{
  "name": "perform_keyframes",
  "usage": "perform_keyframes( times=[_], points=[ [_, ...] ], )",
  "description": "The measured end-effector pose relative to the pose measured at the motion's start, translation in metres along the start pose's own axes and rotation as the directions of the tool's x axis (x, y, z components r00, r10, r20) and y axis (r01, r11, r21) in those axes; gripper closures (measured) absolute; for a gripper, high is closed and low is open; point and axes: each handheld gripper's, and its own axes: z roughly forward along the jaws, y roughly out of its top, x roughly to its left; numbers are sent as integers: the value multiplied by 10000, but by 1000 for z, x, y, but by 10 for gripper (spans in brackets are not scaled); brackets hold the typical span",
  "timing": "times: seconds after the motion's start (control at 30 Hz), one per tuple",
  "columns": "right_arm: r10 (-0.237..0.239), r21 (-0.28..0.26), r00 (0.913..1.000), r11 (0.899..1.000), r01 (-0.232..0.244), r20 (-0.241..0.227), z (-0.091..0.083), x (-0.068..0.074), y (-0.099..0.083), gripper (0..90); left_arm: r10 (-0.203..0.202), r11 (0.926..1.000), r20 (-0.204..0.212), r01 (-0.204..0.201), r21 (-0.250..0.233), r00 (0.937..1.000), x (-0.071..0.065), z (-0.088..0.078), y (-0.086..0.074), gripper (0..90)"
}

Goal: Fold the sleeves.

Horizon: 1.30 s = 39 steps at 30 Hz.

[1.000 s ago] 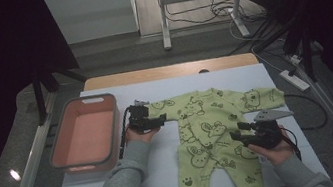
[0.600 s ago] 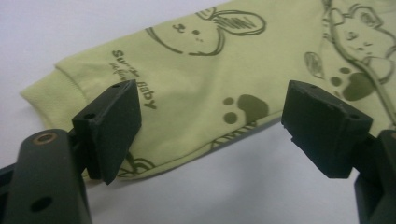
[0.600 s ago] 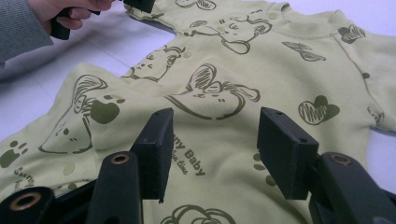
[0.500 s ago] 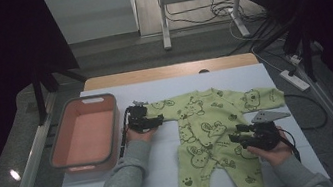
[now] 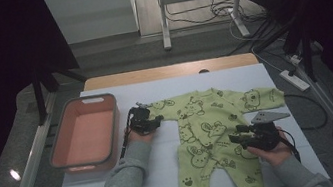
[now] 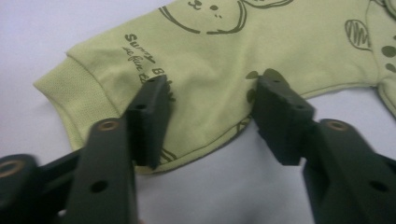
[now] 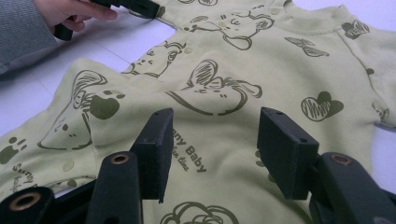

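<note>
A light green baby romper (image 5: 210,127) with animal prints lies spread flat on the white mat (image 5: 178,84). At its left sleeve (image 6: 210,56) sits my left gripper (image 5: 156,120). Seen in the left gripper view, the left gripper (image 6: 210,116) has its jaws on either side of the sleeve near the cuff; they have just been closing, with flat fabric between them and the pads not pressing it. My right gripper (image 5: 235,138) hovers over the romper's lower body. In the right gripper view the right gripper (image 7: 212,144) stands open above the printed fabric (image 7: 261,60).
A pink plastic basin (image 5: 60,140) stands left of the mat, close to the left hand. A power strip (image 5: 294,80) and cables lie off the table's right edge. The wooden table edge (image 5: 171,71) runs behind the mat.
Both hands stay where they were. From the high view no clear shift of the romper or the grippers shows.
</note>
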Motion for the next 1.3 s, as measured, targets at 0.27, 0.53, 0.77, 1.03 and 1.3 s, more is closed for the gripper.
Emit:
perform_keyframes(
  times=[0.27, 0.53, 0.77, 1.03, 1.3],
  points=[
    [13, -27, 10000, 10000, -13, 56, -1, -1, 0, 472, -251, 9996, 457, 256, -119, 9986, 6, 0, 0, 829],
    [77, -77, 9999, 9999, -76, 134, -2, -2, 0, 472, -212, 9995, 633, 225, -199, 9978, 5, -2, 1, 858],
    [103, -73, 9998, 9999, -102, 159, -2, -2, 0, 472, -288, 9956, 1146, 388, -858, 9930, 4, -15, 5, 859],
    [110, -64, 9998, 9999, -109, 177, -2, -3, 0, 472, -233, 9866, 1860, 527, -1547, 9823, -4, -29, 11, 860],
    [127, -66, 9997, 9999, -125, 216, -2, -3, 0, 470, 452, 9789, 2513, 73, -2041, 9669, -29, -40, 20, 859]
  ],
)
